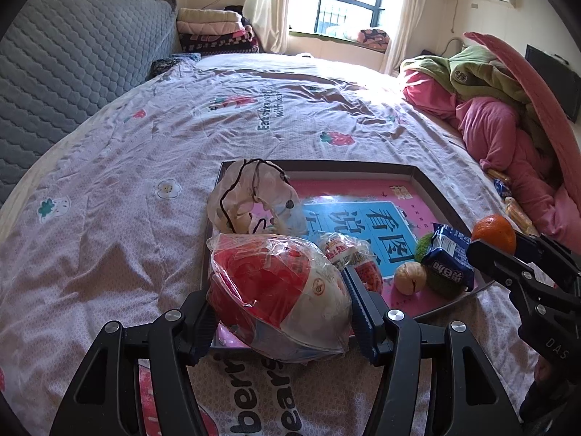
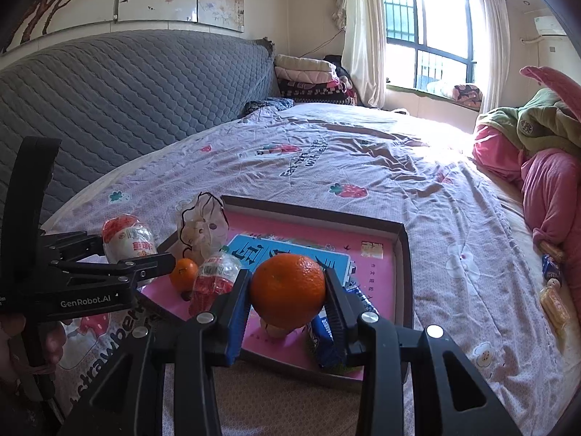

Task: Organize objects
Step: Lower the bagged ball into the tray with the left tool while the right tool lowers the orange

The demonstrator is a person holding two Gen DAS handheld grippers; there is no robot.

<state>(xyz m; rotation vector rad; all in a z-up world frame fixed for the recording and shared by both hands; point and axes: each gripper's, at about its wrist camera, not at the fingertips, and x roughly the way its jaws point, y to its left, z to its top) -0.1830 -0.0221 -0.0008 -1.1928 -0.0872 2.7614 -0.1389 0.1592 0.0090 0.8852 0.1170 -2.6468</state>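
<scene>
My left gripper (image 1: 279, 312) is shut on a red-and-white snack in clear plastic (image 1: 276, 290), held over the near left corner of a dark-rimmed tray (image 1: 417, 178) with a pink and blue bottom. My right gripper (image 2: 287, 279) is shut on an orange (image 2: 287, 290) above the tray's near edge (image 2: 403, 254). In the tray lie a clear bag with a black cord (image 1: 250, 196), a smaller red-and-white packet (image 1: 348, 254), a peeled tangerine (image 1: 410, 278), a green item (image 1: 441, 287) and a blue packet (image 1: 450, 254). In the right wrist view the left gripper (image 2: 134, 250) shows at the left with its snack (image 2: 127, 239).
The tray sits on a bed with a strawberry-print cover (image 1: 145, 181). Loose wrapped snacks (image 2: 552, 272) lie at the right beside a heap of pink and green bedding (image 1: 501, 127). A grey quilted headboard (image 1: 72, 72) runs along the left. Folded blankets (image 1: 214, 29) are stacked at the back.
</scene>
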